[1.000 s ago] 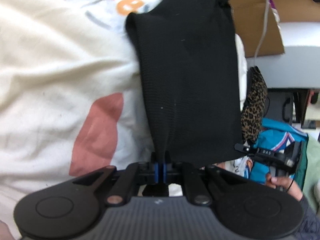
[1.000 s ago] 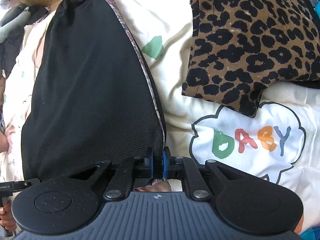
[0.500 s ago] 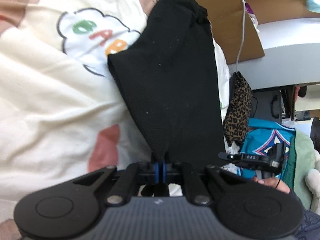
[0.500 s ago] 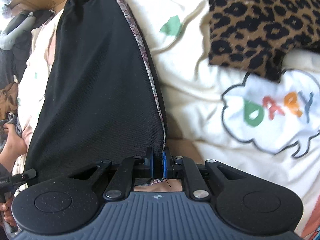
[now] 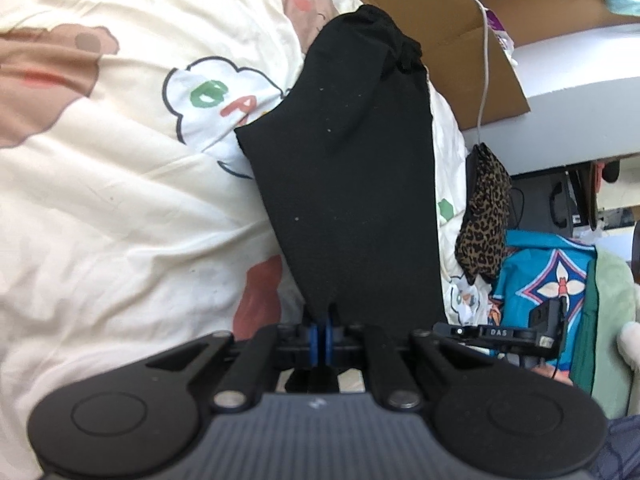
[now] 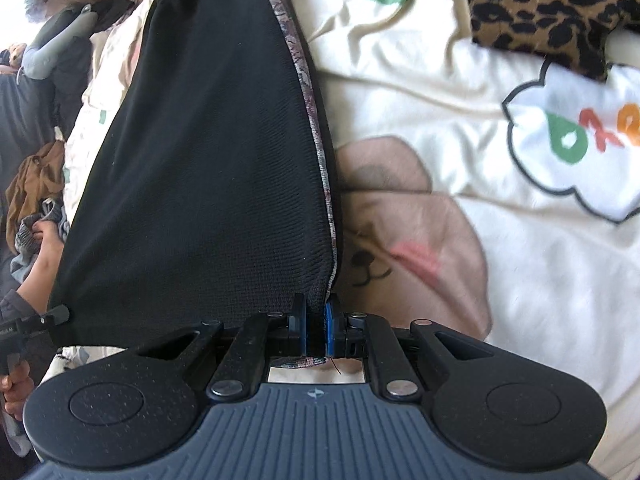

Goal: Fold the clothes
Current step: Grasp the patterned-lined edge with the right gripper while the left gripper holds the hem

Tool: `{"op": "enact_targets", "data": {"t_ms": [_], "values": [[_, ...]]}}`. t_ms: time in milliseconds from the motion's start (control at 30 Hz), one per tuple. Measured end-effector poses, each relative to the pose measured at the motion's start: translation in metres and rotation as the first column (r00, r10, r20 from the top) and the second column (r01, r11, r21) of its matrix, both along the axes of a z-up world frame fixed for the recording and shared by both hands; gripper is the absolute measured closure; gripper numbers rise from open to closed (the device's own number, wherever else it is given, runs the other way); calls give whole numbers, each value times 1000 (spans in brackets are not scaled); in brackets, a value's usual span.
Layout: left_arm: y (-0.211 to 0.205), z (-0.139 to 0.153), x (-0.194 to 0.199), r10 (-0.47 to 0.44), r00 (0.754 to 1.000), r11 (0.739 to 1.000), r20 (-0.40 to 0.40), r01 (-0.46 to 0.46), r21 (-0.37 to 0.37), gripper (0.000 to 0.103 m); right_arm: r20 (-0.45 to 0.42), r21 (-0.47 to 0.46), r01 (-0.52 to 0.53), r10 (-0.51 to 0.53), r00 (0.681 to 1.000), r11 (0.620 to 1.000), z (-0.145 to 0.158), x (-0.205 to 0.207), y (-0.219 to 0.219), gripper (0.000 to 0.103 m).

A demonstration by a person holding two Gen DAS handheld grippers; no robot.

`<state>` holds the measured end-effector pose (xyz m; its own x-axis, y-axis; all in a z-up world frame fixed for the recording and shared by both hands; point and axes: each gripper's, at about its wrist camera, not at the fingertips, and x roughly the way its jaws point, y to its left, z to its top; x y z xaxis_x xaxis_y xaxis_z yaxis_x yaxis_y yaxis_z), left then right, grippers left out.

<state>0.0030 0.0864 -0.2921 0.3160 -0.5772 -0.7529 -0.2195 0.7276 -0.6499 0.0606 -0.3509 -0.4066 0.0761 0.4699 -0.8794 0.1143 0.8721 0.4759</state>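
My left gripper [image 5: 325, 322] is clamped tight on one corner of the black garment [image 5: 352, 184], blue pads pressed together with the cloth pinched between them. My right gripper [image 6: 316, 320] pinches the other near corner in the same way, right at the garment's grey patterned trim [image 6: 306, 92]. The black garment [image 6: 208, 152] stretches away from both grippers over the cream bedspread [image 5: 112, 208], its far end bunched up and resting on the spread. Beside the garment, the bedspread shows a white cloud print [image 6: 576, 136] with coloured letters. A leopard-print cloth [image 6: 548, 4] lies beyond that cloud, well apart from the garment. Past the garment's far end stands a cardboard box [image 5: 452, 40].
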Motion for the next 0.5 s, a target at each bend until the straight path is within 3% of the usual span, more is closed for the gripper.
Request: {"op": "enact_targets", "data": {"t_ms": [233,367,500], "values": [[15,26,6,-44,999,997,18,43,57,99,3,47,-51,51,999,998,-1,-11,15,96],[15,20,4,-37,999,997,-2,37,70,99,6,42,-78,78,997,996,1,-14,19,96],[6,-4,-5,-14,999,998,-52,17,60,99,-10,3,-75,75,997,997,0,-14,10,97]]}}
